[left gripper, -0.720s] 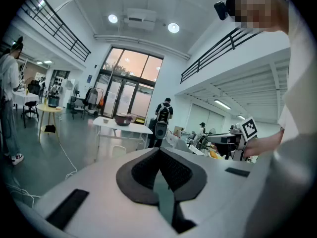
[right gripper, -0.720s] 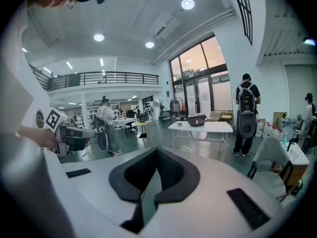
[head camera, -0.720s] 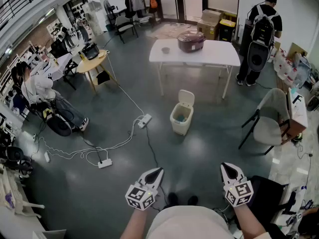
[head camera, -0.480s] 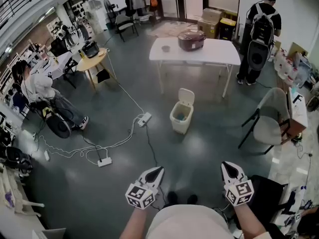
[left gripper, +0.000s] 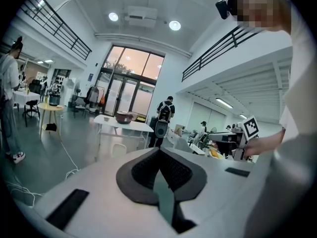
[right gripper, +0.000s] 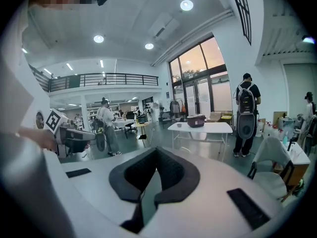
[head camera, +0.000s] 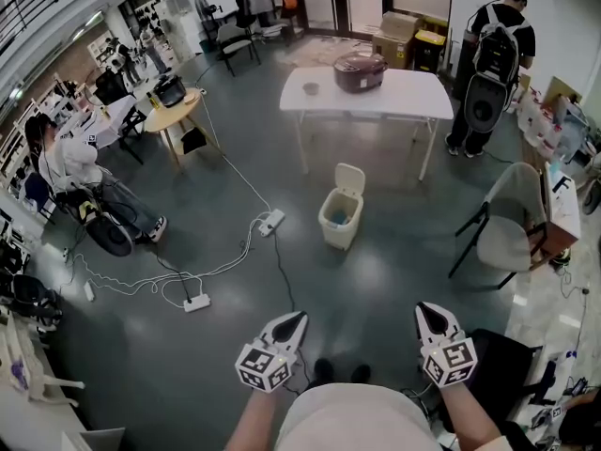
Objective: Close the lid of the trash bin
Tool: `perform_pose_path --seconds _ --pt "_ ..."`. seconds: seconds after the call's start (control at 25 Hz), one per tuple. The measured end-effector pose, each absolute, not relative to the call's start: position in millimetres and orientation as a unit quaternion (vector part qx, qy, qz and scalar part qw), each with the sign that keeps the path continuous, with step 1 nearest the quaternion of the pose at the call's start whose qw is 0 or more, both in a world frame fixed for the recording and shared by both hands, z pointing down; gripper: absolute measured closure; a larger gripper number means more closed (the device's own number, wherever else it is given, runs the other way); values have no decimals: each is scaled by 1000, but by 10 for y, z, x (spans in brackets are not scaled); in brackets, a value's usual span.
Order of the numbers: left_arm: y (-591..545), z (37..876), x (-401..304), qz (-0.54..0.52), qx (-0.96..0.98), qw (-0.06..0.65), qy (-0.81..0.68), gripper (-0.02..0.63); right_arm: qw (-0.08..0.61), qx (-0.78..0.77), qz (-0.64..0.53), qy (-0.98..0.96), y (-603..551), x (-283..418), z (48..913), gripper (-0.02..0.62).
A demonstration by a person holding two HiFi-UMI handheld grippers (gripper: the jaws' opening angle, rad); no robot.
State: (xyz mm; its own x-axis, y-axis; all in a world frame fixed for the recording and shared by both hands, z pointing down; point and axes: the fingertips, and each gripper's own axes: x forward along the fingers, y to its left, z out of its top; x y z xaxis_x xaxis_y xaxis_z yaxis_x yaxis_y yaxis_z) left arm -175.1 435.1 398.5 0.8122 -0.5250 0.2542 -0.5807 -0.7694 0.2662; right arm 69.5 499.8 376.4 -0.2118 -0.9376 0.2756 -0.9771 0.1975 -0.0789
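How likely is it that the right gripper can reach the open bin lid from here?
Probably not yet: the right gripper is far from the lid; only bare floor lies between.

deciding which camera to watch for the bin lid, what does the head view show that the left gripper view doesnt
Head view only: the trash bin with its open mouth below its raised lid, and the power strip with cables on the floor. Left gripper view only: the left gripper with jaws shut on nothing, the ceiling lights and the tall window. Both: the white table with the cooker on it, the person wearing a backpack, and the right gripper.
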Motion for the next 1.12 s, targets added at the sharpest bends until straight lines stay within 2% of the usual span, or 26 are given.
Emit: perform_pose_path --seconds 0.24,0.48,1.12 --pt "4385 4065 -1643 84 933 173 -303 594 81 626 114 -767 5027 867 3800 579" --pt "4408 4112 -1495 87 931 173 -311 594 80 621 117 -771 5030 1041 3859 512" --pt "4103 4254 -1284 103 929 179 -308 594 87 626 137 -763 4719 1331 4064 511"
